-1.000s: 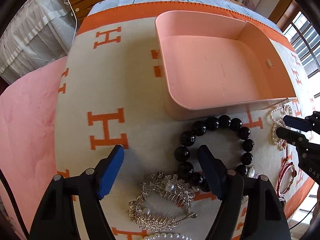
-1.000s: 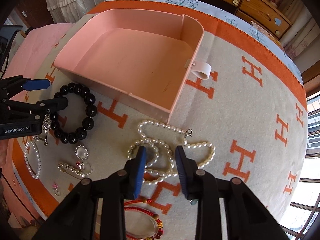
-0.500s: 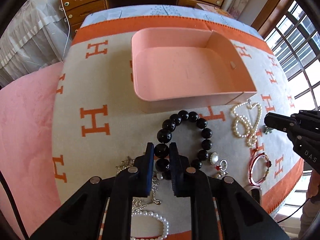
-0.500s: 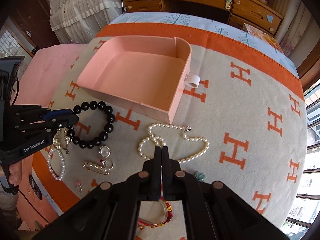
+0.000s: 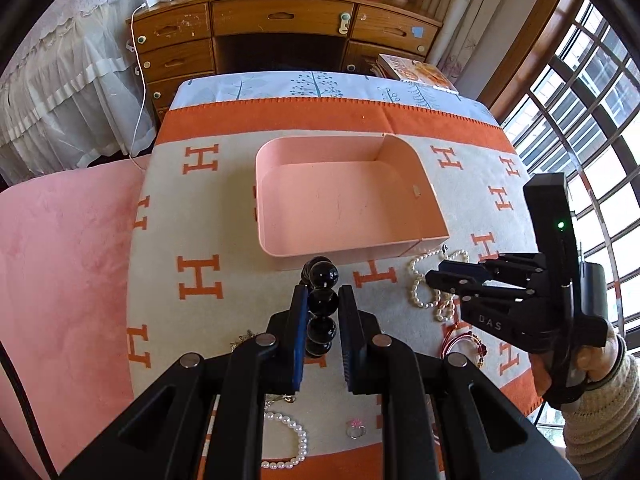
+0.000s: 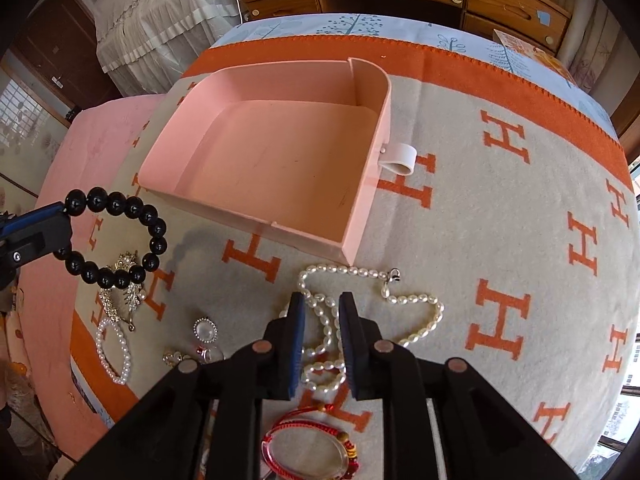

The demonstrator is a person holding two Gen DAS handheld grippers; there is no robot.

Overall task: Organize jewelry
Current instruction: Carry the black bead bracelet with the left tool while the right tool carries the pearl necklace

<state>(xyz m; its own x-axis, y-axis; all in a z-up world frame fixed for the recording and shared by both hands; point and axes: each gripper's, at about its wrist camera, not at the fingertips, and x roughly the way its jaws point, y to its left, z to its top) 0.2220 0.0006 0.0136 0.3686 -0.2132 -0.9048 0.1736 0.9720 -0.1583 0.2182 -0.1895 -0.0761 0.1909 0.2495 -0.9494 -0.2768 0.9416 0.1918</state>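
Black bead bracelet (image 5: pixel 321 307), previously flat, now aloft.

Setting: a home bedroom. A wooden dresser (image 5: pixel 280 32) with drawers stands behind the worktop (image 5: pixel 320 88). Left of the dresser, a bed with a white ruffled cover (image 6: pixel 160 12). Right of the dresser, curtains (image 5: pixel 460 8) and a barred window (image 5: pixel 580 92). Small toiletries sit on top of the dresser.

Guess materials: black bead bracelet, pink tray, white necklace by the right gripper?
Black bead bracelet: glossy, hard beads with sharp highlights; polished stone, glass or resin, can't tell which.
Pink tray: matte, thin flat walls with folded corners; probably card or thin plastic.
White necklace: small, satiny oval beads; pearls or imitation pearl.
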